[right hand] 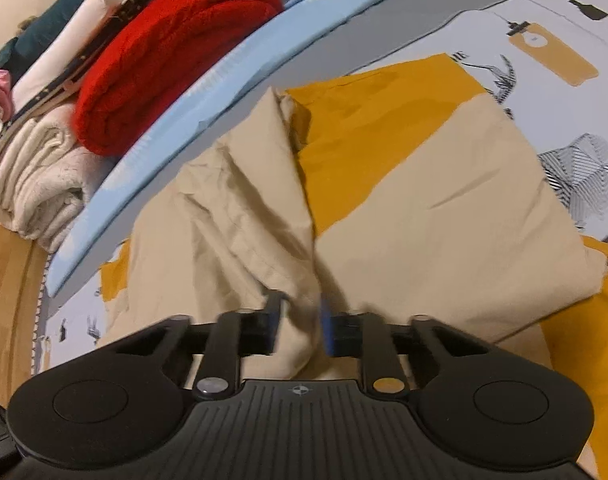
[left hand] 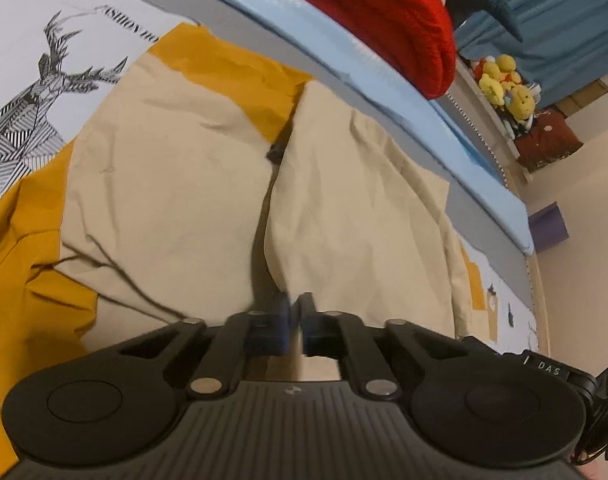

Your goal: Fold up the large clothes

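Note:
A large beige and mustard-yellow garment point(left hand: 176, 184) lies spread on a printed bedsheet point(left hand: 32, 92). In the left wrist view my left gripper point(left hand: 295, 312) sits low over the beige cloth, its jaws almost closed, pinching the garment's dark middle seam edge. In the right wrist view the same garment point(right hand: 444, 184) lies bunched. My right gripper point(right hand: 298, 320) has its jaws a little apart with a fold of beige cloth point(right hand: 296, 332) between the fingers.
A pale blue band point(left hand: 344, 60) borders the sheet. Behind it lies a stack of folded items: a red knit point(right hand: 164, 52), cream towels point(right hand: 36, 184) and teal cloth point(right hand: 44, 24). Yellow plush toys point(left hand: 504, 84) sit on a shelf by the wall.

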### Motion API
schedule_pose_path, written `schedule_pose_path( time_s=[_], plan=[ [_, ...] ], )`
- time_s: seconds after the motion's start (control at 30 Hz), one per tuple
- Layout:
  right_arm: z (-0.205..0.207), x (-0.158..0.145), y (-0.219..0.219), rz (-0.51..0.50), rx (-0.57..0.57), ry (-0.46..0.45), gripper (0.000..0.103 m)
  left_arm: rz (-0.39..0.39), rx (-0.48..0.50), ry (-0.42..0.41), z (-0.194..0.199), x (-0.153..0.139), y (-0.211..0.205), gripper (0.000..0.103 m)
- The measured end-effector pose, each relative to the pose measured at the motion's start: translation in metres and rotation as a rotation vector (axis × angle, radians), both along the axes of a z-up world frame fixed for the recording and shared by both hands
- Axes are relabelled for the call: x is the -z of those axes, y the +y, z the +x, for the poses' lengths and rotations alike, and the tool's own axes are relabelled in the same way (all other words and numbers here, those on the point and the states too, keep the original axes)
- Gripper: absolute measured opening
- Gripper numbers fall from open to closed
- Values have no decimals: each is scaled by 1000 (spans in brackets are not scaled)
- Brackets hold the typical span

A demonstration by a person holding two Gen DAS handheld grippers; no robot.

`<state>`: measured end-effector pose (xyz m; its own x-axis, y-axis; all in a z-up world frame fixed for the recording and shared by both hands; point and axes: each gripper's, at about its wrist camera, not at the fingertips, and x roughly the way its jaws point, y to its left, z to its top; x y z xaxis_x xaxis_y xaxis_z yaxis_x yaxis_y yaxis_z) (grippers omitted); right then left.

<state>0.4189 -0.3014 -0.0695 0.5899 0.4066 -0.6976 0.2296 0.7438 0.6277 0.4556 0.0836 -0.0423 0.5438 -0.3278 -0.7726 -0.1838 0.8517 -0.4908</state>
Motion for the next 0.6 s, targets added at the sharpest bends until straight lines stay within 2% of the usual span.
schedule_pose_path(
  time_s=[0.07, 0.13, 0.2, 0.23, 0.3, 0.37, 0.4, 0.47, 0.57, 0.6],
  plan=[
    [-3, -5, -2, 3, 6, -31, 1, -15, 2, -37, -3, -10, -1, 2],
    [-13, -16, -13, 5, 116, -91, 0, -24, 17, -88, -6, -23, -4, 2],
    [-19, -23, -23, 20, 185, -148, 0, 22, 59, -98, -7, -26, -11, 2],
    [-20, -23, -23, -4, 196, -147, 0, 53, 77, -67, -6, -20, -15, 2],
    [-16, -1, -22, -31, 196, -7, 0, 111, 93, 53, -4, 5, -21, 3],
    [-16, 28, -22, 12, 221, 143, 0, 170, 90, 164, -3, 26, -24, 13],
    [-17, 36, -21, 11, 228, 186, 1, 189, 79, 177, -4, 28, -24, 18],
    [-16, 38, -18, -12, 226, 203, 6, 242, 76, 115, -6, 12, -28, 22],
    [-15, 25, -15, -60, 207, 163, 10, 343, 131, -94, -15, -23, -47, 28],
    [-15, 20, -14, -77, 202, 151, 11, 346, 167, -161, -18, -31, -55, 28]
  ],
)
